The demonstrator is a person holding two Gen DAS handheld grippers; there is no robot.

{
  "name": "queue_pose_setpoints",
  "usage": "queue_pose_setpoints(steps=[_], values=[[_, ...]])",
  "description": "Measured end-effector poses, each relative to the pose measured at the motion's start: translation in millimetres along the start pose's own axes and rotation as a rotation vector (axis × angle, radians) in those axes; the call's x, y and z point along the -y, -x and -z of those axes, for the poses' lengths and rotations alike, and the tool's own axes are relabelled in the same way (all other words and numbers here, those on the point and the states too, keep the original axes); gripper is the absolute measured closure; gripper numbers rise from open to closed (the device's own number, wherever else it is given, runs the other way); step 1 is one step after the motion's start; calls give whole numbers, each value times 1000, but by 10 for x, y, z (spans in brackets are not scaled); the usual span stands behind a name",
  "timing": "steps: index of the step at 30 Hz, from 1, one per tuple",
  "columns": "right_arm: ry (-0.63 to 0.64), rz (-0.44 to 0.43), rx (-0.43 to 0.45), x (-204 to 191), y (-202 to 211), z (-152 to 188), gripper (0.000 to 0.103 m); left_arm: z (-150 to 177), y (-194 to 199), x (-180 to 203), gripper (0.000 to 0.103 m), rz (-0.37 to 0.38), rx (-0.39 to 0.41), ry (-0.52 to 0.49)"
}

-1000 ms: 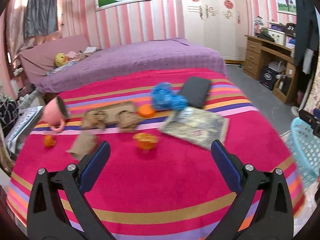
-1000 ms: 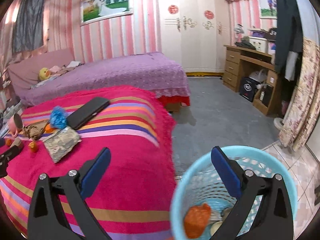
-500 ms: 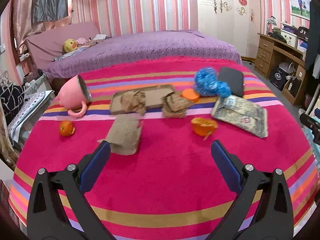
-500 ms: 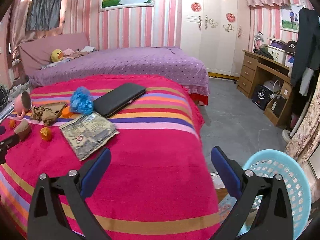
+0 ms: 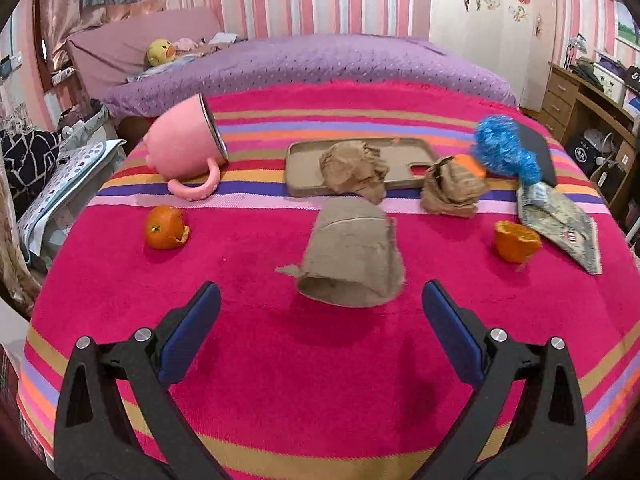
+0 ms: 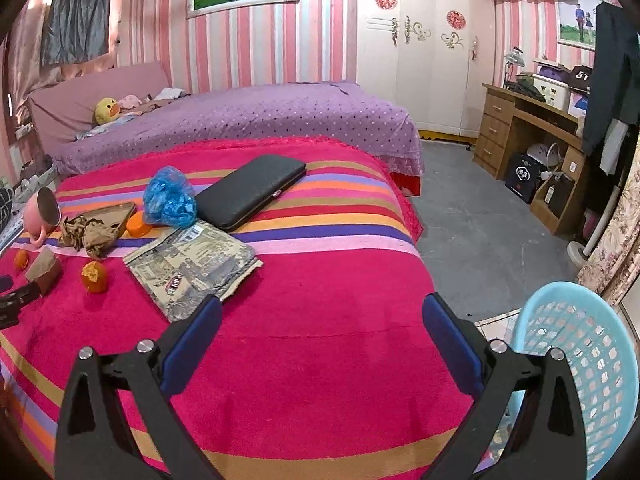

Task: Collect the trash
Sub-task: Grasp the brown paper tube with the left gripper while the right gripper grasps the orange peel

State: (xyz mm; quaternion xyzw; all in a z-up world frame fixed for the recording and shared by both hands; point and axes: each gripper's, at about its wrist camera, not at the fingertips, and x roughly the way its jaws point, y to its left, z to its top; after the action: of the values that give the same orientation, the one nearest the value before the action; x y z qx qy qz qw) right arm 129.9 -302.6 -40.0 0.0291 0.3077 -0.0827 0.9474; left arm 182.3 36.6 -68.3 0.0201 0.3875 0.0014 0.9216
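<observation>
My left gripper is spread wide just short of the cardboard scrap on the blanket; my right gripper, also spread and empty, hovers beside the basket; beyond lie peels, paper wads

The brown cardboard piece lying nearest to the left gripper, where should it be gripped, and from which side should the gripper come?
Probably straight ahead from the near side. The cardboard piece lies folded like a flattened tube, with its open mouth toward the left gripper, whose jaws stand wide open on either side. Closing on the two side walls near that mouth should squash it flat and hold it; the torn flap on its left looks too flimsy.
</observation>
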Motion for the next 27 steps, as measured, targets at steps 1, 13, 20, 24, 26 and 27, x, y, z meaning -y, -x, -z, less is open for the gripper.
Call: queue_pose_setpoints(steps=[1,13,20,24,26,27], values=[[3,-4,-1,-21,-6,-2,5,-13,-30,-2,6,2,-5,4],[55,-69,-28,-500,-94,4,5,-63,-179,105,56,113,-59,-12],[109,-127,-27,-976,-114,-14,5,-35,4,-127,59,94,-17,-13],[143,-170,-39,-1307,-167,-24,5,11,109,-302,59,34,13,-35],[155,-186,-50,-1442,-192,-25,5,28,117,-411,59,25,12,-35],[164,-190,-57,-1509,-210,-22,5,36,111,-449,59,19,11,-33]])
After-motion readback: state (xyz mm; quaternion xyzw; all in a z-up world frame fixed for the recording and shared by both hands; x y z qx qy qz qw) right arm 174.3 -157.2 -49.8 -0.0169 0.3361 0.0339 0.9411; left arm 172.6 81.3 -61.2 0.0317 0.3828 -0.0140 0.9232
